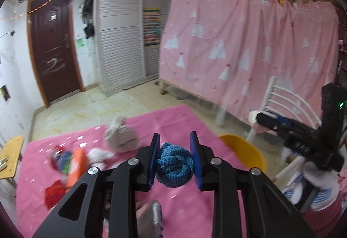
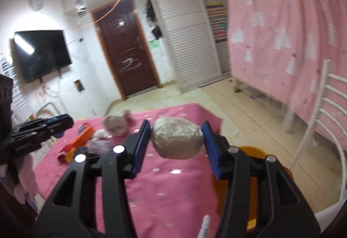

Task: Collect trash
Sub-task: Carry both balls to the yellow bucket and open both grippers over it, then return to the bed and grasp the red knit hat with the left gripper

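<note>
My left gripper [image 1: 174, 161] is shut on a blue knitted ball [image 1: 174, 169] and holds it above the pink-covered table [image 1: 180, 205]. My right gripper [image 2: 176, 140] is shut on a whitish crumpled wad [image 2: 177, 137], held above the table's right edge. A yellow-orange bin [image 1: 244, 151] stands beside the table on the right; it also shows under the right gripper [image 2: 252, 150]. The right gripper shows in the left wrist view [image 1: 269, 122], and the left gripper in the right wrist view [image 2: 57, 122].
On the table lie a grey-white crumpled wad [image 1: 121, 136], an orange package [image 1: 76, 166], a small whitish piece [image 1: 98, 156], colourful wrappers [image 1: 60, 158] and a red item [image 1: 53, 194]. A white metal chair [image 1: 286, 103] and a pink curtain [image 1: 249, 42] stand right. A wooden stool [image 1: 10, 155] is left.
</note>
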Available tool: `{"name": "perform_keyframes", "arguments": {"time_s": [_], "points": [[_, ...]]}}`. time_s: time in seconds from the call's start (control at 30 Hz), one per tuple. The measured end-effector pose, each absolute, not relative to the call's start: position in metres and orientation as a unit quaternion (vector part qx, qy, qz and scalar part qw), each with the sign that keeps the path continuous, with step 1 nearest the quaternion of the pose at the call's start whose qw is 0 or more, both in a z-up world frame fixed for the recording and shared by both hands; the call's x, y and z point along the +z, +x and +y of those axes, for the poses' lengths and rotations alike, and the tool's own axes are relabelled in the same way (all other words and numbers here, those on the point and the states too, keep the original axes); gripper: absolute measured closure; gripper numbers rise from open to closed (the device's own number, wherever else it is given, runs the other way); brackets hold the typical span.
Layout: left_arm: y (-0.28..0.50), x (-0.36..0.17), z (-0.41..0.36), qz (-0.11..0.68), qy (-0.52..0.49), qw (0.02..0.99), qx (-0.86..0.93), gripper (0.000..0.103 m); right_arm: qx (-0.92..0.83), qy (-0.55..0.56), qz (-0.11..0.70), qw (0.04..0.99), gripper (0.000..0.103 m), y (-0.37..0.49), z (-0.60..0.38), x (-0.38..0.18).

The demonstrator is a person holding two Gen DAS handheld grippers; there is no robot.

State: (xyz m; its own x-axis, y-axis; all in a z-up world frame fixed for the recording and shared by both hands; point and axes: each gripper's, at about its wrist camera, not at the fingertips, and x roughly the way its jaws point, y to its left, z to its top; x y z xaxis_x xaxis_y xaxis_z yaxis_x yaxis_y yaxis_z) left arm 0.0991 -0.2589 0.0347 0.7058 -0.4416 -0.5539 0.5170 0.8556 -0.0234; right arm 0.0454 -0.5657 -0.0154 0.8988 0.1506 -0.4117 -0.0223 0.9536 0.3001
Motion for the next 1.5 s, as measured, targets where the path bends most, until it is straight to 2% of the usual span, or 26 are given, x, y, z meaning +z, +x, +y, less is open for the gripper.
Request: {"name": "perform_keyframes", "arguments": {"time_s": [0.4,0.43,0.5,0.83,0.87,0.93,1.0,1.03,1.07,1.5], "points": [[0.122,0.03,-0.364,0.315,0.056,0.889,-0.327,0.083,-0.006,0.177,0.265,0.948,0.053,0.069,-0.619,-0.072],[0.125,0.028,-0.372,0.32,0.055,0.886,-0.332,0.083,-0.008,0.178,0.268,0.947,0.051,0.071,-0.622,-0.074],[0.131,0.024,-0.385,0.331,0.05,0.879,-0.34,0.083,-0.009,0.184,0.269,0.945,0.029,0.071,-0.628,-0.077],[0.151,0.008,-0.43,0.362,0.034,0.86,-0.358,0.082,-0.064,0.215,0.254,0.941,0.028,0.057,-0.668,-0.075],[0.152,0.006,-0.434,0.365,0.033,0.859,-0.359,0.081,-0.066,0.218,0.252,0.94,0.028,0.056,-0.671,-0.074],[0.153,0.005,-0.44,0.371,0.027,0.855,-0.362,0.07,-0.07,0.222,0.249,0.94,0.028,0.053,-0.676,-0.074],[0.154,0.005,-0.444,0.372,0.022,0.854,-0.364,0.041,-0.071,0.226,0.246,0.94,0.028,0.052,-0.679,-0.073],[0.153,0.006,-0.444,0.371,0.021,0.854,-0.364,0.037,-0.071,0.226,0.245,0.94,0.028,0.051,-0.678,-0.073],[0.152,0.006,-0.445,0.369,0.021,0.856,-0.361,0.035,-0.071,0.226,0.244,0.94,0.028,0.051,-0.677,-0.073],[0.15,0.018,-0.418,0.368,0.004,0.866,-0.339,0.034,-0.037,0.204,0.239,0.949,0.028,0.053,-0.65,-0.06]]}}
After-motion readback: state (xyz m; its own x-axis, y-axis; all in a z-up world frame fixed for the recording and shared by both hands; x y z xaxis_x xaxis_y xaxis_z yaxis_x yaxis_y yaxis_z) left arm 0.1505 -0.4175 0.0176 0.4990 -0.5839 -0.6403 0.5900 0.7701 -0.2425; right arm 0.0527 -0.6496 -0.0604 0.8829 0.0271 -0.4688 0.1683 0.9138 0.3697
